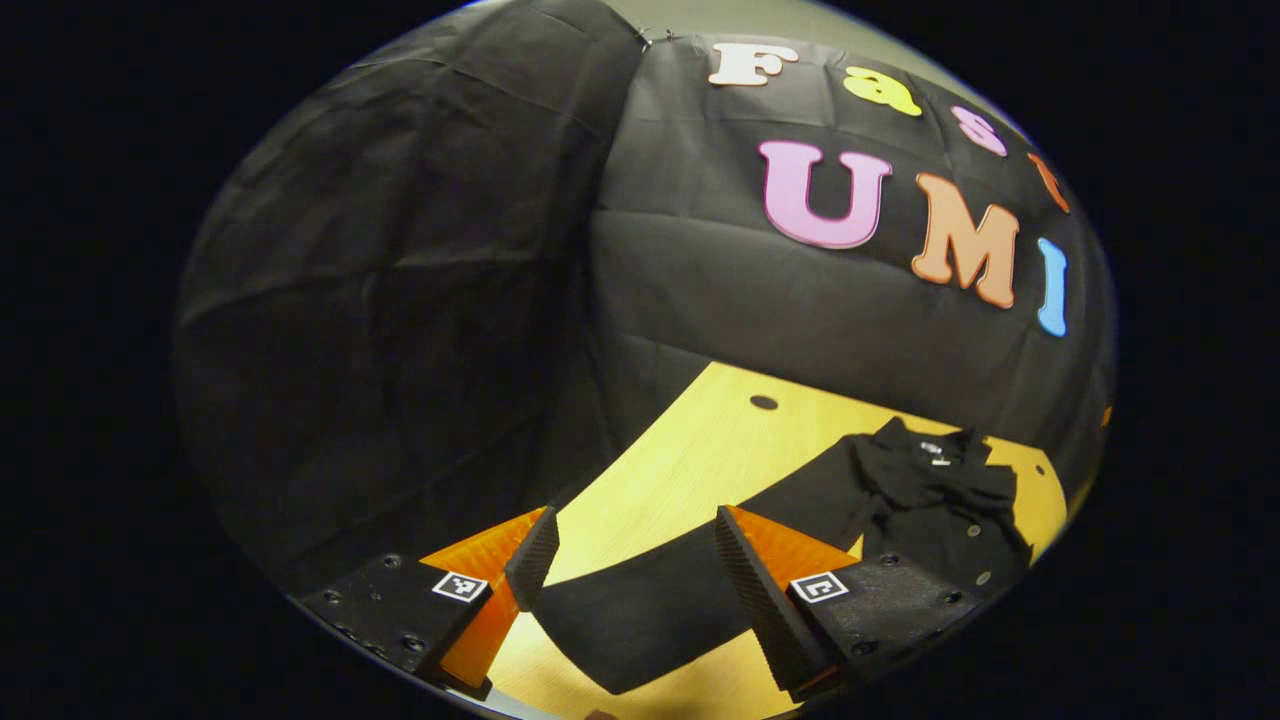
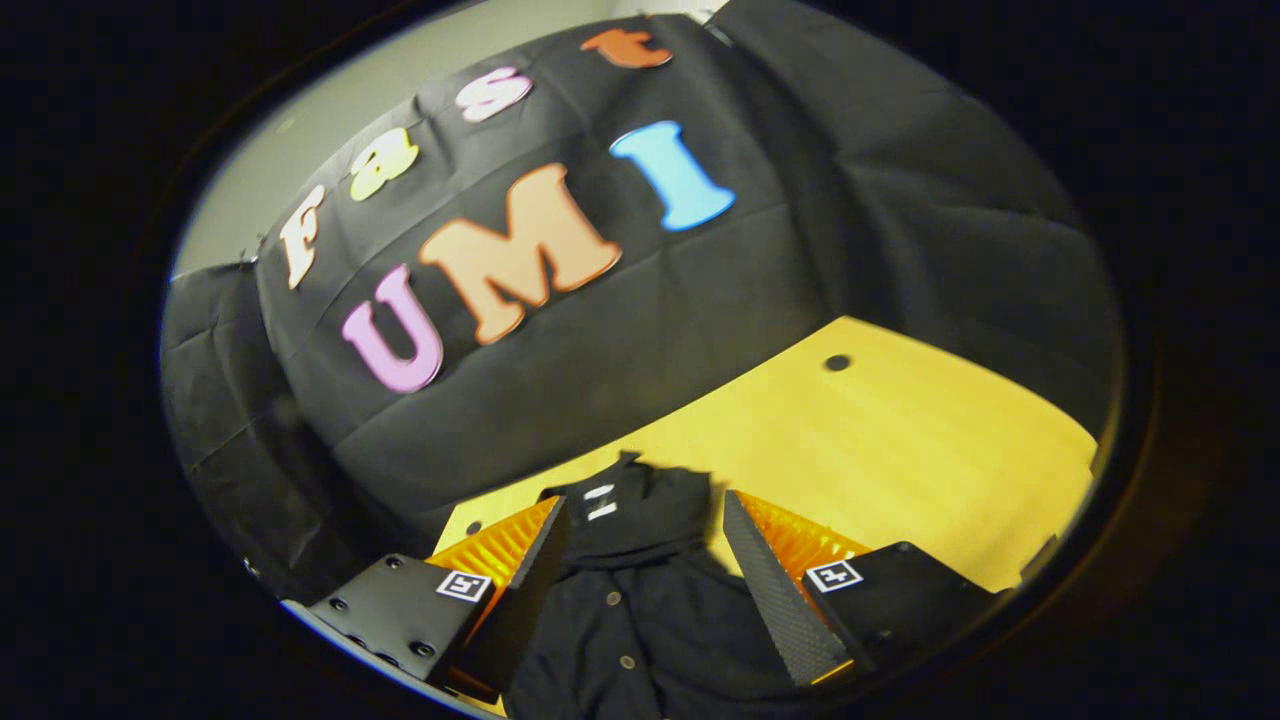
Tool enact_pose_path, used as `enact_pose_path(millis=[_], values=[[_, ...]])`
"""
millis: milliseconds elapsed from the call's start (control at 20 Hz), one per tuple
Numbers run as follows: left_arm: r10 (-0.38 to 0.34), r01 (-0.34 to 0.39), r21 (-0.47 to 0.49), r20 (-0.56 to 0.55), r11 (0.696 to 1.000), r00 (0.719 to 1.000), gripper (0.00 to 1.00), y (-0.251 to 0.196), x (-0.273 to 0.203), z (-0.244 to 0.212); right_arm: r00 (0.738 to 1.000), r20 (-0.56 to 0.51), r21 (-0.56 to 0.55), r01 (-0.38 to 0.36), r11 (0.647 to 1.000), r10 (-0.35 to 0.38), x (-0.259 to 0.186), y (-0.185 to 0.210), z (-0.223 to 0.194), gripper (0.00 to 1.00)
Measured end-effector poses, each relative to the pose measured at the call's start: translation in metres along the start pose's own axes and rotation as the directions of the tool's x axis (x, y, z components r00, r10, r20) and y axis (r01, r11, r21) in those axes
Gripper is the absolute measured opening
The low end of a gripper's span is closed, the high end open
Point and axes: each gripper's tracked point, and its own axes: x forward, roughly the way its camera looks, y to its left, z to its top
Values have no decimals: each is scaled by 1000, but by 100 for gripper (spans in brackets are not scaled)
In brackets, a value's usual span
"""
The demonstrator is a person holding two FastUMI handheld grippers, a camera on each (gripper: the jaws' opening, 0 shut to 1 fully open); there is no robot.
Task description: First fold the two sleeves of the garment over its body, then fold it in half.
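The place was a recording booth rather than a home: black cloth (image 1: 400,300) hung as walls on at least two sides, creased and pinned at the top. A plain wooden desk (image 2: 900,440) with small round holes stood against it, and a strip of pale wall (image 2: 300,120) showed above the cloth.
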Motion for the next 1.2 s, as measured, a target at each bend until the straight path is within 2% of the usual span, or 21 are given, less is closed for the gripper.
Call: enact_pose_path(millis=[100,250,350,500,700,900,1150,1200], values=[[1,-1,-8,-50,1000,999,94,-1,7,-20,997,65,30,42,999,-44,-28,-19,16,98],[12,-17,-25,-164,1000,986,95,-3,15,-55,991,92,74,93,993,-100,-58,-32,25,98],[33,-38,-26,-197,999,980,96,-3,24,-66,987,106,110,110,988,-122,-64,-30,27,98],[51,-59,-23,-246,998,968,95,0,29,-85,984,111,136,124,983,-139,-56,-47,5,98],[87,-92,-2,-306,996,948,96,7,26,-111,984,131,104,111,988,-124,-51,-40,5,98],[87,-62,103,-258,993,962,95,7,30,-112,982,168,86,72,994,-86,-50,-45,9,98],[63,-46,75,-246,996,967,90,0,32,-115,989,139,85,36,996,-47,-37,-46,5,98],[52,-34,78,-247,996,968,85,-5,33,-114,991,130,84,33,996,-43,-33,-45,5,98]])
